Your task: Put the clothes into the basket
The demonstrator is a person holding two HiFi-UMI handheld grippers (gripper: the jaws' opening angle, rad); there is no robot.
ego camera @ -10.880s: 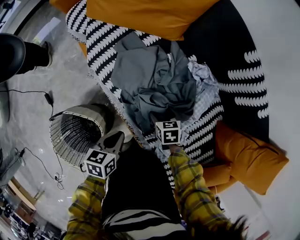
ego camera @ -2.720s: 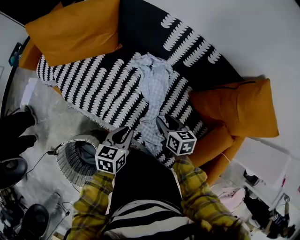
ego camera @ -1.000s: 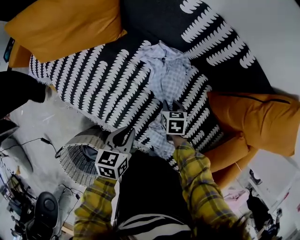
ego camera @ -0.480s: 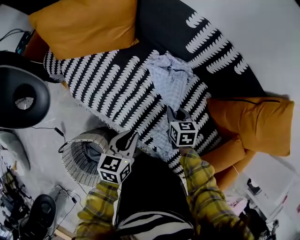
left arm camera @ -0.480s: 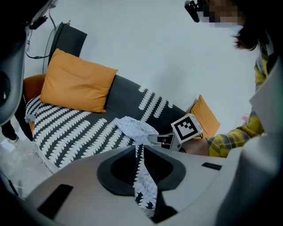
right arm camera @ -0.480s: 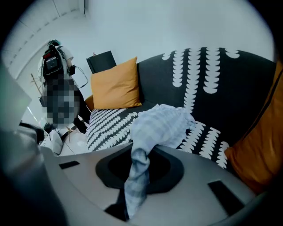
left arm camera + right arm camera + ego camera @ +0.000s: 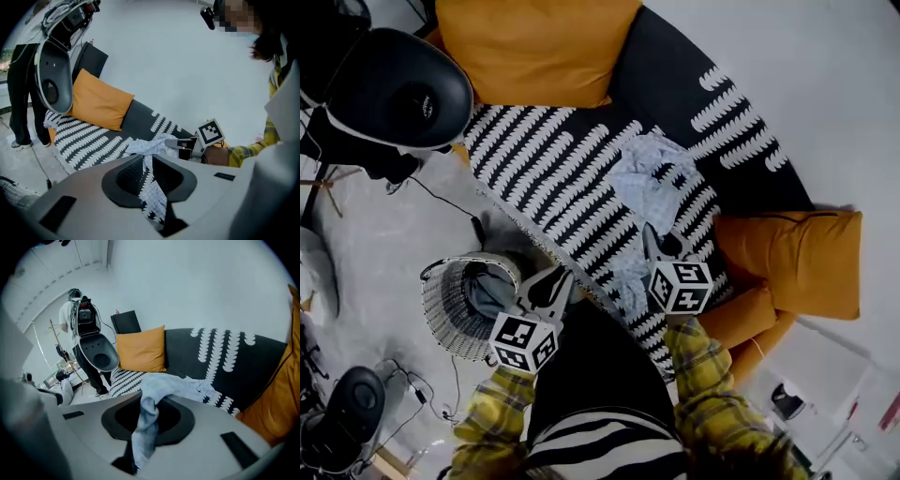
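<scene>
The checked shirt (image 7: pixel 649 178) is pinched in both the left claw (image 7: pixel 551 281) and right claw (image 7: pixel 661 246) but mostly draped on the sofa (image 7: pixel 553 178), so it's best lifted fully clear before being swung over the basket (image 7: pixel 439 319).

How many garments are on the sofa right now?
1. The pale checked shirt lies across the striped throw, its near end pinched by the left gripper and the right gripper. Grey clothing is in the basket, not counted. The orange cushions could hide more.
</scene>
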